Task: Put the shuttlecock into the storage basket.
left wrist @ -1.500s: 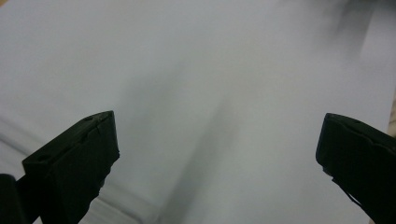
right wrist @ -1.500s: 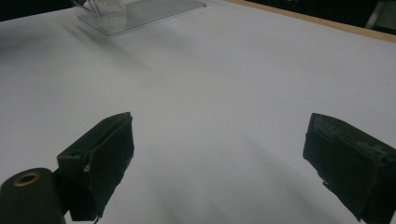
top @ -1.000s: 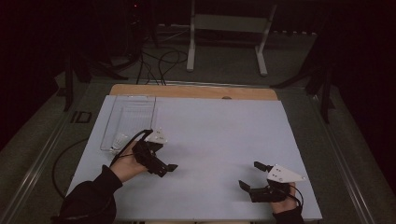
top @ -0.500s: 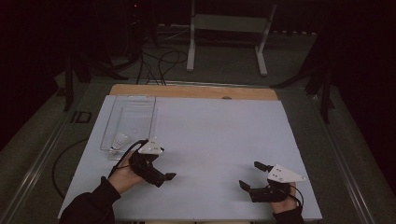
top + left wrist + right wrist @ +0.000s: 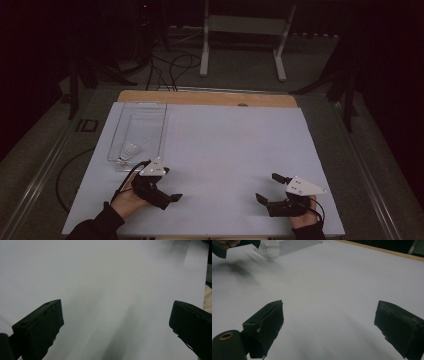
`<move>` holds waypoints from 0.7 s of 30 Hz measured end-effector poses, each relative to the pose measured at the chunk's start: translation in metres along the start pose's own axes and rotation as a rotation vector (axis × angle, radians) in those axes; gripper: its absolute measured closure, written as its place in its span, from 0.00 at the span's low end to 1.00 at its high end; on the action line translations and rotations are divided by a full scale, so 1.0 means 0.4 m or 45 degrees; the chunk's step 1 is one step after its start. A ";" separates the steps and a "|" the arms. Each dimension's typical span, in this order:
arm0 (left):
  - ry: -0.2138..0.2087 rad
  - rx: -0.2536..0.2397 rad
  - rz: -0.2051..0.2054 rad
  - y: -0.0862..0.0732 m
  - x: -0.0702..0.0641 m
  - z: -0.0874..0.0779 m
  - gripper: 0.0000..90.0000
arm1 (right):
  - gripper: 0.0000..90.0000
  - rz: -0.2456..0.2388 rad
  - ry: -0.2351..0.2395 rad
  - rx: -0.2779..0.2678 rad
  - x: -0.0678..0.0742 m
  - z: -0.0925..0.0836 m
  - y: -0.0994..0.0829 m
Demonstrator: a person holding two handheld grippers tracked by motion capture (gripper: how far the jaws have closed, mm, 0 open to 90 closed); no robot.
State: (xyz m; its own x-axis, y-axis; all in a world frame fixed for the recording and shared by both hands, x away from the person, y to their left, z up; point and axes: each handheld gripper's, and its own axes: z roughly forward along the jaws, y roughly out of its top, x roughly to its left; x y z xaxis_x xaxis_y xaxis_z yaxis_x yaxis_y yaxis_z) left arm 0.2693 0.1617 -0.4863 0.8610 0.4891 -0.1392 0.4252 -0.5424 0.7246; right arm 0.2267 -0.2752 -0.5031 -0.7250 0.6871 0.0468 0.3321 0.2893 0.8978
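A clear plastic tray (image 5: 142,117) lies at the left back of the white table (image 5: 235,145), with a small white shuttlecock (image 5: 129,151) in its near end. My left gripper (image 5: 170,184) hovers just in front of the tray's near right corner. It is open, and in the left gripper view its gripper (image 5: 117,323) has only bare table between the wide jaws. My right gripper (image 5: 267,187) is at the near right, also open and holding nothing (image 5: 329,322). From there the left gripper (image 5: 220,247) and the tray (image 5: 287,246) appear at the top left.
A wooden strip (image 5: 207,98) runs along the table's far edge. Behind the table, a white metal stand (image 5: 245,30) and cables (image 5: 170,65) sit on the dark floor. A cable (image 5: 65,172) hangs off the table's left side.
My left gripper has drawn back from the tray toward the near edge of the table. The right gripper has stayed in place.
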 end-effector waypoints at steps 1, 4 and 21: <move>-0.005 -0.001 -0.008 -0.005 0.000 0.001 0.00 | 0.10 0.001 0.000 0.000 0.001 0.000 0.000; 0.011 0.021 -0.003 -0.019 0.001 0.006 0.00 | 0.10 0.001 -0.002 0.001 0.000 -0.001 0.000; 0.068 0.013 -0.020 -0.078 0.004 -0.003 0.00 | 0.10 -0.008 -0.001 0.003 0.001 -0.003 0.001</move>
State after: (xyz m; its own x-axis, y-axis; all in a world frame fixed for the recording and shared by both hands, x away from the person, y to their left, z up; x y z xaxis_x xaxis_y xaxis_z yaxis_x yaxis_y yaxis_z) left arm 0.2568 0.1802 -0.5084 0.8384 0.5330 -0.1141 0.4415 -0.5413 0.7156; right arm 0.2259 -0.2756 -0.5023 -0.7264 0.6860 0.0411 0.3294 0.2951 0.8969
